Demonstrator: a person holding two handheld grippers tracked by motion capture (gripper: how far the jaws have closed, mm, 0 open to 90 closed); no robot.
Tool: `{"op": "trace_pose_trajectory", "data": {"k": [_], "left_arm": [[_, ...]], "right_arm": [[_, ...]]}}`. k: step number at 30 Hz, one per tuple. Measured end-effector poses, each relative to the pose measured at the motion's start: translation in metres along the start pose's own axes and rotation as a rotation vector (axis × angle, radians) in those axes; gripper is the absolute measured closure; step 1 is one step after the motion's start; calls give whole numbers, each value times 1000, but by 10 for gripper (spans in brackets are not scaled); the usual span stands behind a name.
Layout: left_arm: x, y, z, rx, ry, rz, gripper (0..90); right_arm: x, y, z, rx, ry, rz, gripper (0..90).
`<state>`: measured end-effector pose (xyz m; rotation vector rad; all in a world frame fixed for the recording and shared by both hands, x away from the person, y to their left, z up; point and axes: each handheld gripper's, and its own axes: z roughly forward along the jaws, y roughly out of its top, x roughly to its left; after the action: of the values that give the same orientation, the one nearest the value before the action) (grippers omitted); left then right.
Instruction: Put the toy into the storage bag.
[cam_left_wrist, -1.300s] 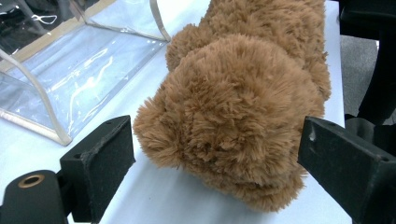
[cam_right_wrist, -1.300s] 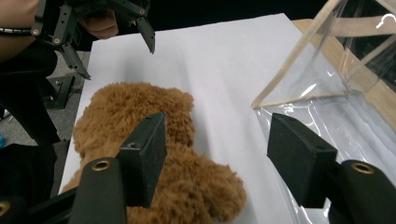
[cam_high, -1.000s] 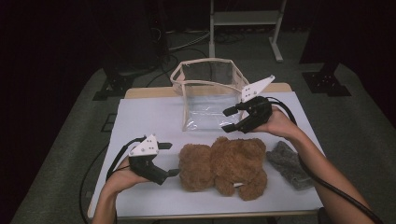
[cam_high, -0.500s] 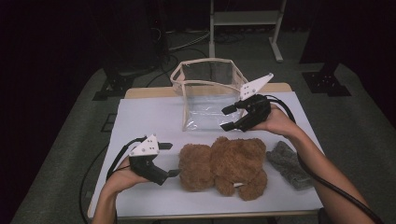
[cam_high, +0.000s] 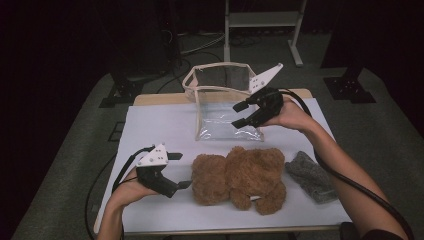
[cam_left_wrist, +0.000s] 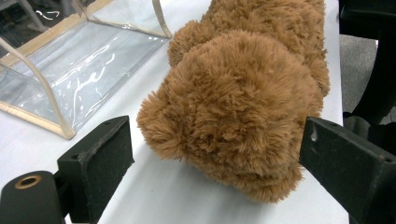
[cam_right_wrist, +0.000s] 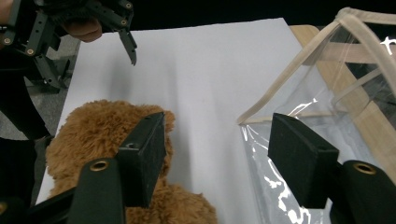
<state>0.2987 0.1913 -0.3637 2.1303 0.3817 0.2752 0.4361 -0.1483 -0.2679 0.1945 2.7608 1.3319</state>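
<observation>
A brown teddy bear lies on its side on the white table, low and centre in the high view. The left tool sits at lower left of that frame, just beside the bear's head, its 2 jaws spread wide and holding nothing; in the left gripper view the furry head fills the gap ahead of the jaws without touching either. The right tool hovers at upper centre, over the near edge of a clear plastic bag with beige trim, also wide open and empty, apart from the bear below it. A grey cloth lies at lower right, just beside the bear's feet.
</observation>
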Motion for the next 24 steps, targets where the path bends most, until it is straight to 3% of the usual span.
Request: {"op": "trace_pose_trajectory", "data": {"k": [10,24], "left_arm": [[1,-4,-4,3,17,-20,87],[2,-9,-3,33,17,-36,82]], "right_arm": [[-24,20,3,41,-4,-20,368],[-68,35,4,102,-41,10,389]]}}
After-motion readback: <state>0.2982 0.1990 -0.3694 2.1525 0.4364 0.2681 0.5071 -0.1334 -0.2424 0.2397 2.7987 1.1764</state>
